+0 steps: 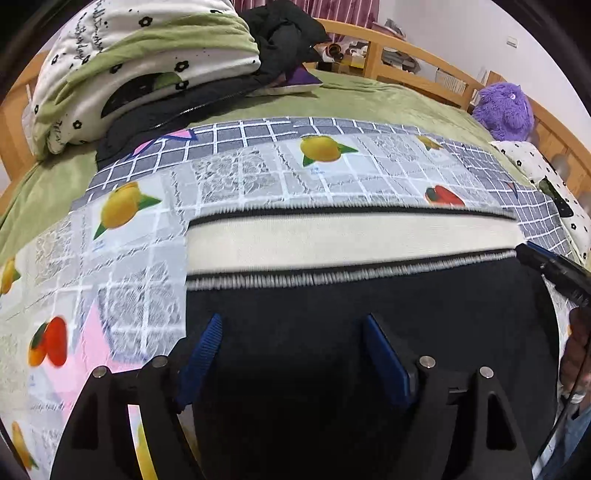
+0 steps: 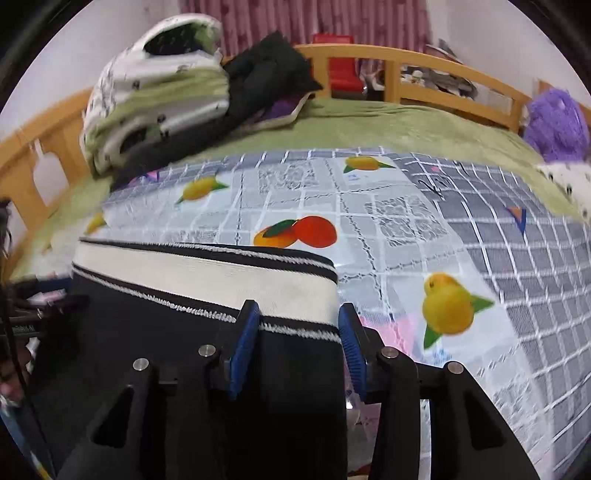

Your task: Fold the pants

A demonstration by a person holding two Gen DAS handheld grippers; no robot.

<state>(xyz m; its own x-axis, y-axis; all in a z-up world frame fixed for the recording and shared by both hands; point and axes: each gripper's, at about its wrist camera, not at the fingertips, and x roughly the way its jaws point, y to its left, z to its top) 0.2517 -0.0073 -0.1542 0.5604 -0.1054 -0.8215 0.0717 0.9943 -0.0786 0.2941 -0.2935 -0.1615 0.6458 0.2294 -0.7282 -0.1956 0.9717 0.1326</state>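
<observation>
Black pants (image 1: 332, 314) with a cream waistband (image 1: 351, 240) edged in black and white stripes lie flat on a fruit-print cloth (image 1: 147, 229) on the bed. My left gripper (image 1: 291, 332) hangs open over the black fabric near the pants' left edge, just below the waistband. My right gripper (image 2: 299, 321) is open with its blue fingers (image 2: 245, 332) either side of the pants' right edge (image 2: 295, 354) at the waistband (image 2: 221, 277). The right gripper's tip also shows in the left wrist view (image 1: 554, 266).
A folded green and white quilt (image 1: 140, 62) and dark clothes (image 1: 284, 33) are piled at the bed's far left. A purple plush toy (image 1: 506, 110) sits at the far right by the wooden bed rail (image 1: 399, 48). A green sheet (image 1: 369, 99) lies beyond the cloth.
</observation>
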